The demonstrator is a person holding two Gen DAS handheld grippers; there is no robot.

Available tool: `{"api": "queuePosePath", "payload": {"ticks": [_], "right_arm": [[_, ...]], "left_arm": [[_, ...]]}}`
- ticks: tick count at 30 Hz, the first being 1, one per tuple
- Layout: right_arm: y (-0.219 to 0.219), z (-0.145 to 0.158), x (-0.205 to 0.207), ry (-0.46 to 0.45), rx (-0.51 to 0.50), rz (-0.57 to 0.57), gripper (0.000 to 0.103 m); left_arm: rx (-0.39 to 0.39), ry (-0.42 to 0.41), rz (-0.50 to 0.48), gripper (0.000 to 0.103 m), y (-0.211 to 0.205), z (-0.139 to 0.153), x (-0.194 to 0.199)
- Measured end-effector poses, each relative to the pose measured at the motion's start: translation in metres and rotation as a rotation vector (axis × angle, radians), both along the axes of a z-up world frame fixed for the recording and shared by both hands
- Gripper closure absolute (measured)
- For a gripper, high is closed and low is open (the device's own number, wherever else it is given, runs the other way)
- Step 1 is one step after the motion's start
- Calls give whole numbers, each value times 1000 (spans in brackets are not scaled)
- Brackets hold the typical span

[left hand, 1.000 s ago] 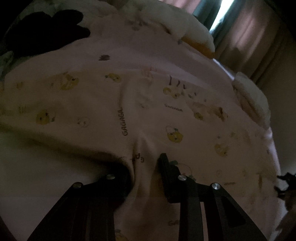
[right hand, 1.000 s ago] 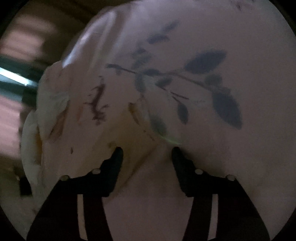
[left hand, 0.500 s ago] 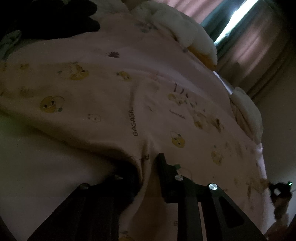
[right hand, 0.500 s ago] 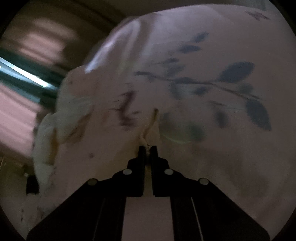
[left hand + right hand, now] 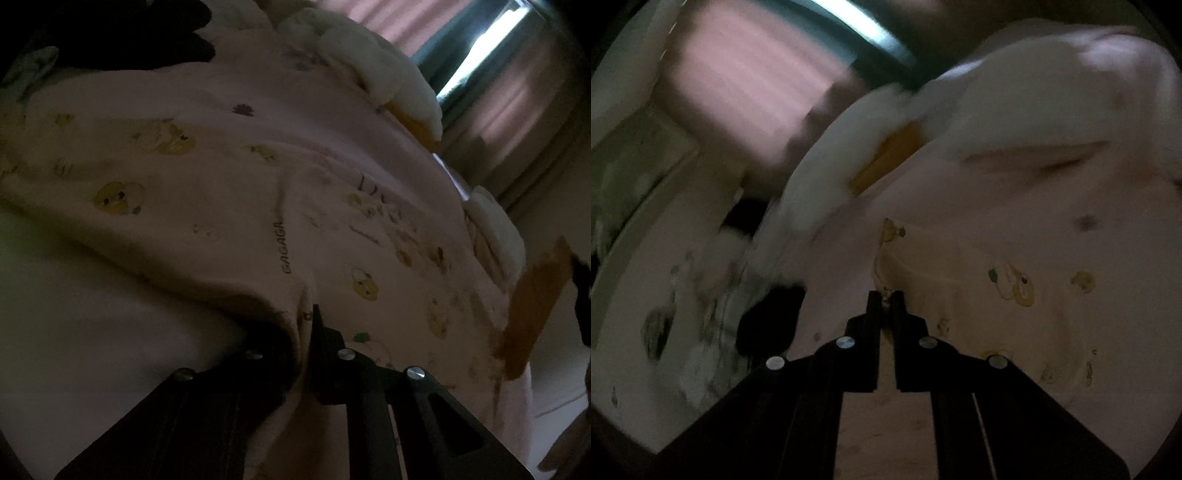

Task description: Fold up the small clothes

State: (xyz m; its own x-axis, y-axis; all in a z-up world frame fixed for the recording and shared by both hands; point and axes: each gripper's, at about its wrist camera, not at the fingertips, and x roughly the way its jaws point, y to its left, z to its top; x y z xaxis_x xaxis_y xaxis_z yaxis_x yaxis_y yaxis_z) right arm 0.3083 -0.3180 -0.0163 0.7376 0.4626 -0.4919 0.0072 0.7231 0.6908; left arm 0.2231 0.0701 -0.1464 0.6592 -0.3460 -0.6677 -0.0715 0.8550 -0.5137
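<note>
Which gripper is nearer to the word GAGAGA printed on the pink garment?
Left. The left gripper pinches the garment just below the GAGAGA print. The right gripper grips another edge; the print is not in its view.

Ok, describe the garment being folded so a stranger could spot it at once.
On the bed, beside the white pillows, lies a pale pink garment. Unlike the black clothing behind it, it is printed with small yellow cartoon chicks and the word GAGAGA.
</note>
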Motion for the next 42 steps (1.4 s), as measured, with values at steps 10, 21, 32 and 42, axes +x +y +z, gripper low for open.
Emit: {"api": "queuePosePath", "payload": {"ticks": [10,21,32,42], "right_arm": [[215,-57,91,100,58,311,97],[319,-109,74,271,-131,496,49],[178,-30,-24,14,-1096,200,26],[84,-154,-27,285,-1084,104,85]], "left_arm": [[-33,-3,4,91,3,0,-1],[-54,32,26,91,2,1,1],[-84,32,28,91,6,1,0],[-84,33,27,91,7,1,-3]]}}
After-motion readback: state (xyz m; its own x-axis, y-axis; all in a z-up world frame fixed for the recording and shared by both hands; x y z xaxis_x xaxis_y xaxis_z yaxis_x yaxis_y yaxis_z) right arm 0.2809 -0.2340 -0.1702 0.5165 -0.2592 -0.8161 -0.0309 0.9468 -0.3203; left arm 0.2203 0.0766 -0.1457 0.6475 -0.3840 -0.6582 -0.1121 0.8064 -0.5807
